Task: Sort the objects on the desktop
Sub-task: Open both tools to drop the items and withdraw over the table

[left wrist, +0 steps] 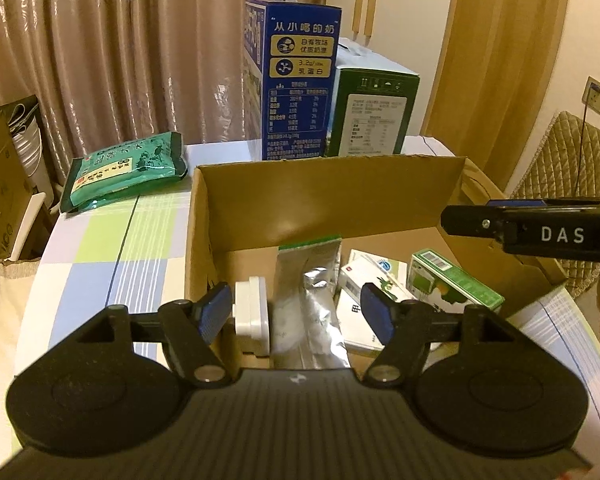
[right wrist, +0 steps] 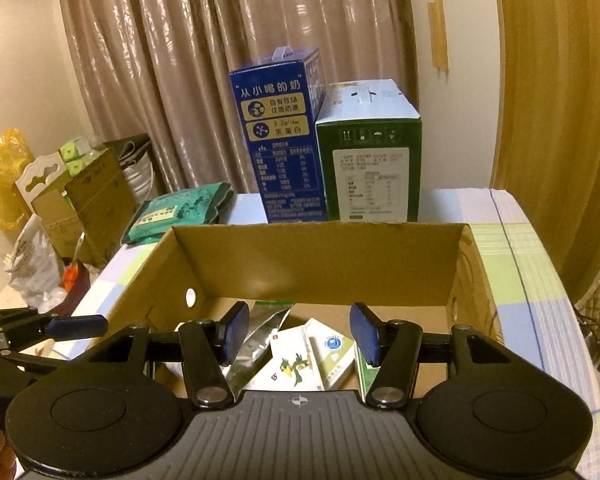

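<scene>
Open tongs over cardboard box of small cartons.

cardboard box on table, 2 cartons behind it

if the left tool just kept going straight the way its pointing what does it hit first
Probably the silver foil pouch lying in the cardboard box, between the open left tool; depth is hard to judge.

light: dim, warm yellow | focus: soft | edges: fisheye bending, dark corners
</scene>
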Demonstrator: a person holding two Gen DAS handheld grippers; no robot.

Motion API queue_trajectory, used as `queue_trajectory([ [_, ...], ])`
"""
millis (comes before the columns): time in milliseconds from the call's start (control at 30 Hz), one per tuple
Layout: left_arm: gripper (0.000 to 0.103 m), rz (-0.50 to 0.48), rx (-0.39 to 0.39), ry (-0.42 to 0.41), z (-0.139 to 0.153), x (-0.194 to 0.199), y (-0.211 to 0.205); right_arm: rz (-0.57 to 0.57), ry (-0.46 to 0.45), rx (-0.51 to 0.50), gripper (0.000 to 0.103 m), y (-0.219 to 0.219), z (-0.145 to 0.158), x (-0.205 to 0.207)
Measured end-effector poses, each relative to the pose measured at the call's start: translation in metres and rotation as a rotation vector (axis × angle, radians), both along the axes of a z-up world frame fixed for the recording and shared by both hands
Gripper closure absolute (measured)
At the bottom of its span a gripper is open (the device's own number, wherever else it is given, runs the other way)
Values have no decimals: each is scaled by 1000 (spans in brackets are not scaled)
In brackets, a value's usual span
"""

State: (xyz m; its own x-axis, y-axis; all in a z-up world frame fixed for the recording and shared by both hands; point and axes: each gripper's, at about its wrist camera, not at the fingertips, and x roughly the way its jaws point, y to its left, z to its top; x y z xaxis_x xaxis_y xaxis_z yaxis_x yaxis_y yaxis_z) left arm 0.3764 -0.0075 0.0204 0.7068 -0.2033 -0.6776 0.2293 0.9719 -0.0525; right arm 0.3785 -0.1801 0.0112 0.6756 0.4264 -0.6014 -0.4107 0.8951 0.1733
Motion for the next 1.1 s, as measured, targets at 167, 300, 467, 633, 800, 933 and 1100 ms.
queue_trajectory([
  [167, 35, -15, 15, -3, 7, -16, -5, -8, -15, -1, 46, -10, 8, -17],
  [300, 32, -19, 24, -9, 14, -31, -7, -18, -16, 11, 42, -21, 14, -33],
  [467, 30, -28, 37, -12, 21, -52, -10, -23, -23, 7, 36, -31, 20, -53],
  [633, 24, -28, 31, -20, 27, -77, -7, -24, -37, 2, 21, -41, 26, -79],
  [800, 19, 6, 31, -7, 25, -103, 9, -33, -44, -5, 14, -54, 26, -106],
  [933, 14, 39, 31, 10, 17, -128, 26, -59, -22, 10, 10, -67, 20, -129],
  [1100, 6, 89, 35, 32, 2, -159, 52, -104, 26, 36, 7, -85, 4, -160],
])
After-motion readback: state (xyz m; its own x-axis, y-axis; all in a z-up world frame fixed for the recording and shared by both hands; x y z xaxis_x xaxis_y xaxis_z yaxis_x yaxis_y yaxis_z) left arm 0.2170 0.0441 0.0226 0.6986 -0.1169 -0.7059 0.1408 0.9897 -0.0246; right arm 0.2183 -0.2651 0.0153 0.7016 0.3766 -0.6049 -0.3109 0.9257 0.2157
